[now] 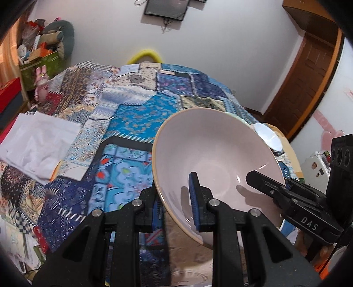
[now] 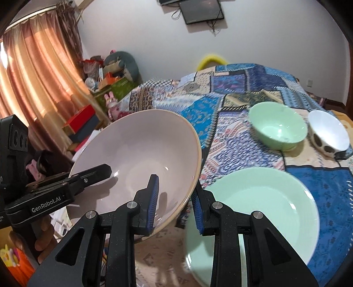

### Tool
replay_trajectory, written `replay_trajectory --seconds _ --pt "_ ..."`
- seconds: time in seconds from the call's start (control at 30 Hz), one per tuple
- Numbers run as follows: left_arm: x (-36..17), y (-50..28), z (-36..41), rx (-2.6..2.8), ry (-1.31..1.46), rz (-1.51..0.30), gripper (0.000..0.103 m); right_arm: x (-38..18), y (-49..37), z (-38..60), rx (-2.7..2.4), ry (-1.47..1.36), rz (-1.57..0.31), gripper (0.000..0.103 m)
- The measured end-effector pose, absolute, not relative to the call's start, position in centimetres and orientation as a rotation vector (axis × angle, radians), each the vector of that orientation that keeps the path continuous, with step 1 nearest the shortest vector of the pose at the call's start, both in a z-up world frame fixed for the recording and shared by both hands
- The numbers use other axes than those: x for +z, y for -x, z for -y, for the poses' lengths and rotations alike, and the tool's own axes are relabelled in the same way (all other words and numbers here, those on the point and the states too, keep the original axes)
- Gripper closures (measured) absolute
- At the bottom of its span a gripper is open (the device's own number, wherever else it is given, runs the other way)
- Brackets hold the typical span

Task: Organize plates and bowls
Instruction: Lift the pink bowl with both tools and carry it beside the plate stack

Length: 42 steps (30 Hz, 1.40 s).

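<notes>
**Two grippers, one pink bowl lifted off the table**

Two grippers hold the same pink bowl, one on each side of its rim, and it hangs tilted above the table. At the left we see our left gripper pinching the rim with one blue pad inside and one outside. At the right, our right gripper straddles the opposite rim; its pads look slightly apart from the wall, so we cannot tell whether it truly clamps.

We judge the main risk to be the bowl slipping. It is smooth, glazed and steeply tilted, and each hold covers only a thin strip of rim. If one hand pulls or twists against the other, the rim could slide out of the pads. Just below and to the right lies a green plate; a drop could strike and chip it. Farther right stand a green bowl and, just beside it, a white bowl with dark spots, both well apart from the lifted bowl.

The table wears a busy blue patchwork cloth. On its left lies a white paper bag. Against the left wall we see orange curtains and a cluttered shelf. A dark screen hangs on the white wall, and a brown door stands at far right.
</notes>
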State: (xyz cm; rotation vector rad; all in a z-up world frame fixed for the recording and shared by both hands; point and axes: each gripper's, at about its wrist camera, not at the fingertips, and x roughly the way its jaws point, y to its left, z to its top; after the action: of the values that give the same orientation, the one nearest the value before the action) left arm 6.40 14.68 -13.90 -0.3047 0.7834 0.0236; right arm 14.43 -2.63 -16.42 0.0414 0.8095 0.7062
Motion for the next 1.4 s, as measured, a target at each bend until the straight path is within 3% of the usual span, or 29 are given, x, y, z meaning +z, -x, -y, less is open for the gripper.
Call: replay_trajectory --seconds 0.87,1.4 --pt "-22.4 -5.1 -20.1 0.079 0.423 -0.942 0.08 -21.9 -13.7 -2.5 0.721 0.096 -0.99 0.077" --pt "-21.8 -3.8 -20.1 0.1 0.397 -0.94 0.08 -20.8 -13.3 -1.5 0.726 0.095 -0.958 0.074"
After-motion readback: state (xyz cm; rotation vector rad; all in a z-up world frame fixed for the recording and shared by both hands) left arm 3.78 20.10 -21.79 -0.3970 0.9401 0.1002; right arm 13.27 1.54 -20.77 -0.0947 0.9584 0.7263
